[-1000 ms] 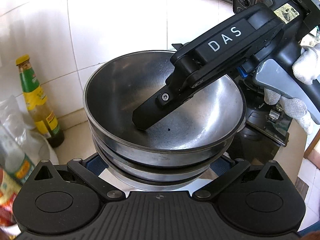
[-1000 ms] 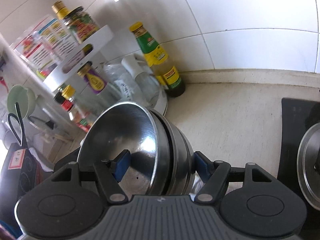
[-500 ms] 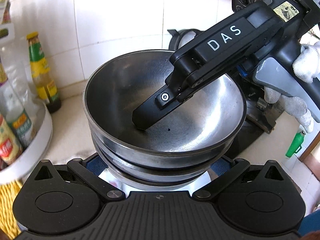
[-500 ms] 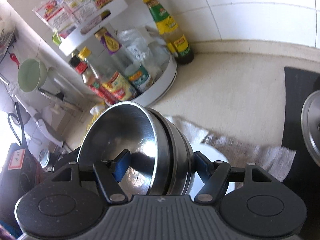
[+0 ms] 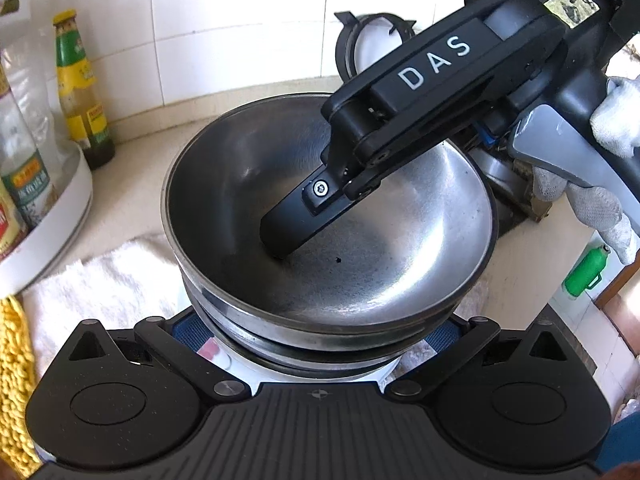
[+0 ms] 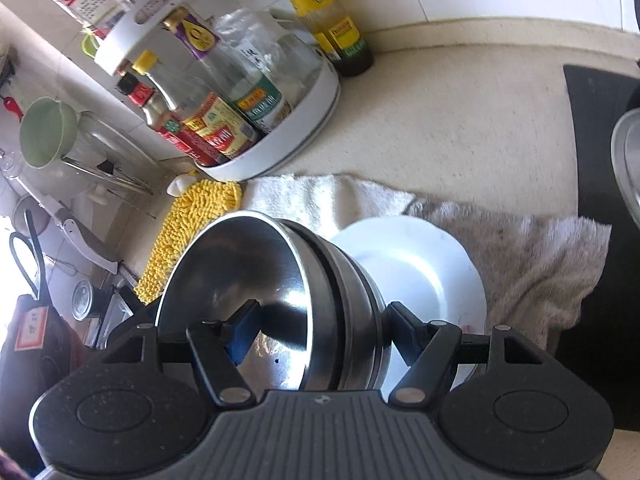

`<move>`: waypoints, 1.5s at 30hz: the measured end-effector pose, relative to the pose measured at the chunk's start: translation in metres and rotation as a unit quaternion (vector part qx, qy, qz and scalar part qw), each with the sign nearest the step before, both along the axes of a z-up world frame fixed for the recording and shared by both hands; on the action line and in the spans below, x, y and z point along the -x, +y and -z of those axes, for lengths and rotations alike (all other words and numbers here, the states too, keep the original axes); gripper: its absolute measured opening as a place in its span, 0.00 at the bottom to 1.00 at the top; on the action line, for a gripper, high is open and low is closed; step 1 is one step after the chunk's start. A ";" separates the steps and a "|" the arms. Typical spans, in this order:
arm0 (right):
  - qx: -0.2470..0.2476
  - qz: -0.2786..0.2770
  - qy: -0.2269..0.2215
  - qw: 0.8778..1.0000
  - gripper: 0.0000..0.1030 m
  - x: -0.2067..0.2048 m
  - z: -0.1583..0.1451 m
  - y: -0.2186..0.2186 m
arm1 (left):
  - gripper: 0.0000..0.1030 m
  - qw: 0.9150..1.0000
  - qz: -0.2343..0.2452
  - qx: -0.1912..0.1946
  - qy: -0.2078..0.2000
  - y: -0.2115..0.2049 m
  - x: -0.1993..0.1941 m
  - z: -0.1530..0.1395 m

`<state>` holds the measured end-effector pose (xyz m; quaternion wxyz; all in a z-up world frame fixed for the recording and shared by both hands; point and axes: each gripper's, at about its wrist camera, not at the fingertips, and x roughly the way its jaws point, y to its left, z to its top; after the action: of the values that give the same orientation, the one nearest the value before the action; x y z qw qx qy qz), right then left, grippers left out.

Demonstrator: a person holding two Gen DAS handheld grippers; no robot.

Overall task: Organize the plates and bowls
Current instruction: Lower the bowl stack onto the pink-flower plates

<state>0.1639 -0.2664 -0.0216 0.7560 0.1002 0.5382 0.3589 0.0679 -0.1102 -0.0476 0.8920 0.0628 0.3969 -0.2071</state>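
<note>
Between the fingers of my right gripper (image 6: 316, 328), a stack of steel bowls (image 6: 280, 300) is clamped across its wall, one finger (image 5: 292, 224) inside the top bowl, the other outside. My left gripper (image 5: 316, 332) brackets the stack's lower bowls near the camera; whether it presses them I cannot tell. Below lies a white plate (image 6: 424, 264) on a towel (image 6: 520, 248); a condiment rack (image 6: 288, 136) stands far left.

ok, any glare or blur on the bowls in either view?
Left wrist: bowls sharp, soft sheen, right tool shadowing the base; edges fisheye-bent. Right wrist: bright glare inside the bowl, plate near blown out, top-left washed out.
</note>
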 end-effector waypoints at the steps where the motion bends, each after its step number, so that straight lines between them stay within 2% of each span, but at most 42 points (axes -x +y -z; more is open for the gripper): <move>1: 0.000 0.000 0.000 1.000 0.86 -0.001 0.003 0.000 | 1.00 1.000 -0.001 -0.001 0.001 0.000 -0.002 0.003; 6: 0.000 0.002 0.003 1.000 0.86 -0.007 0.015 0.001 | 1.00 1.000 -0.005 -0.017 0.002 -0.002 -0.009 0.017; 12: 0.001 -0.003 0.019 1.000 0.86 -0.014 0.029 0.001 | 1.00 1.000 -0.005 -0.011 0.018 0.001 -0.017 0.030; 16: 0.002 -0.005 0.023 1.000 0.86 -0.017 0.037 0.001 | 1.00 0.999 -0.001 -0.022 0.028 0.000 -0.018 0.039; 22: 0.001 0.004 0.004 1.000 0.86 -0.022 0.033 -0.004 | 1.00 1.000 -0.002 -0.023 0.015 -0.003 -0.010 0.031; 33: 0.008 0.013 0.002 1.000 0.86 -0.019 0.037 -0.008 | 0.99 0.999 -0.019 -0.033 0.021 -0.001 0.002 0.032; 45: -0.010 0.038 -0.003 0.999 0.86 -0.012 0.030 -0.023 | 0.99 0.999 -0.014 -0.044 0.016 0.003 0.013 0.027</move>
<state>0.1756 -0.2891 -0.0516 0.7698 0.1268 0.5282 0.3351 0.0550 -0.1069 -0.0747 0.8849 0.0935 0.4204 -0.1774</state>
